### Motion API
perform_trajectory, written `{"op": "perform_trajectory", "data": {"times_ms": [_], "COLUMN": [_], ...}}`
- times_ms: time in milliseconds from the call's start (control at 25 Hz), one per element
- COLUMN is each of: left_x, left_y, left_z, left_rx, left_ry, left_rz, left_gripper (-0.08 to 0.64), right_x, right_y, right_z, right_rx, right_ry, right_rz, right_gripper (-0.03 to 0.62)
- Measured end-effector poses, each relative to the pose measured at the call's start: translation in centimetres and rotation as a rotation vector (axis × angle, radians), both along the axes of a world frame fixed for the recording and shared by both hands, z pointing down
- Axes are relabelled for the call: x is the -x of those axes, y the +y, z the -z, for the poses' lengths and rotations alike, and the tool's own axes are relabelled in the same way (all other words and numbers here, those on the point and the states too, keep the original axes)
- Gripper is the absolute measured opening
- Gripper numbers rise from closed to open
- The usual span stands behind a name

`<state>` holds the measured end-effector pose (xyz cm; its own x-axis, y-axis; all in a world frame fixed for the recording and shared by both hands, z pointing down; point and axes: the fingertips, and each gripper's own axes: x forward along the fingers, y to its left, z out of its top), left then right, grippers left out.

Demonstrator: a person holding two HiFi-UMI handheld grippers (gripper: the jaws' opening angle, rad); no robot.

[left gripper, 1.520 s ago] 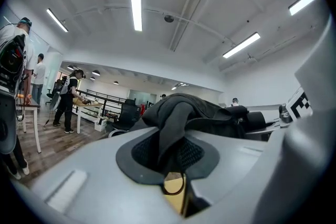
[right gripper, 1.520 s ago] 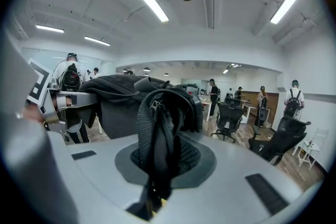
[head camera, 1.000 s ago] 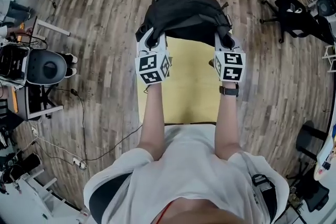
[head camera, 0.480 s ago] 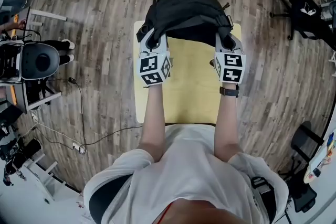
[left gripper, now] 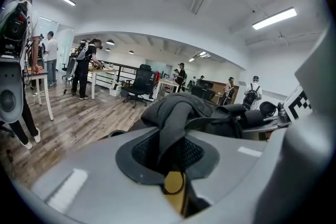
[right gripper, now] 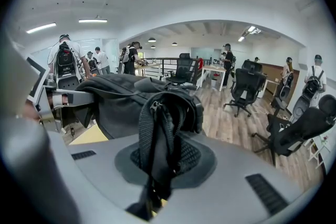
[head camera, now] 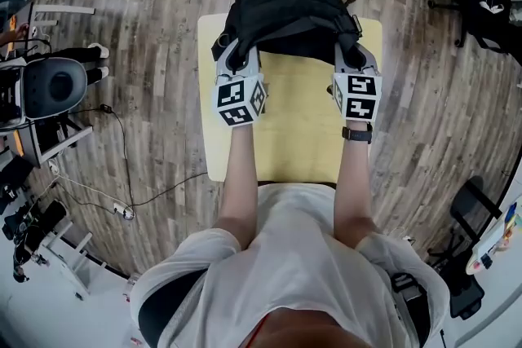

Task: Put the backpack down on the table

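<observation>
A black backpack (head camera: pixel 289 16) hangs between my two grippers over the far half of the yellow table (head camera: pixel 298 126). My left gripper (head camera: pixel 234 57) is shut on the backpack's left edge, where dark fabric (left gripper: pixel 170 128) runs down between its jaws. My right gripper (head camera: pixel 351 55) is shut on the right edge, with a mesh strap and zipper (right gripper: pixel 157 144) pinched in its jaws. In the right gripper view the bag's body (right gripper: pixel 118 99) spreads to the left over the tabletop (right gripper: pixel 89 136). Whether the bag's underside touches the table I cannot tell.
The small table stands on a wood floor (head camera: pixel 147 28). An office chair (head camera: pixel 53 90) and cables (head camera: pixel 122 208) lie to the left, more chairs (head camera: pixel 489 4) to the right. Several people and desks (left gripper: pixel 84 68) stand far off in the room.
Both grippers have come down with the backpack, which now sits lower and over the table's far half. More of the tabletop shows around the bag.
</observation>
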<state>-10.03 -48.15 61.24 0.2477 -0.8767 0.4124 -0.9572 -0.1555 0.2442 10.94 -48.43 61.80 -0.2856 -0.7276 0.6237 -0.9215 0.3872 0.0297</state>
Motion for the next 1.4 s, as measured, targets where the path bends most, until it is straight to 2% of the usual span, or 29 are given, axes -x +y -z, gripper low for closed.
{"op": "perform_trajectory", "data": {"times_ms": [520,720,1160,1400], "left_x": [-0.9,-0.7,-1.0,-1.0], "left_y": [2.4,3.1,4.0,4.7], "left_z": [-5.6,-7.4,-9.8,-11.4], "left_rx": [0.103,0.139,0.143,0.184], "left_ry": [-0.012,-0.039,-0.099,-0.156], "left_rz": [0.017,0.019,0.021,-0.002], "left_gripper": [0.054,0.054,0.054,0.054], "right_x": [-0.8,-0.1,-0.2,-0.2], "right_y": [2.0,3.0,3.7,4.2], "right_z": [-5.5,-7.6,-10.7,-12.1], "right_rx": [0.091,0.122,0.183,0.191], "right_ry": [0.022,0.066,0.000,0.020], "right_rz": [0.014,0.047,0.022,0.019], "right_gripper": [0.035,0.035,0.035,0.035]}}
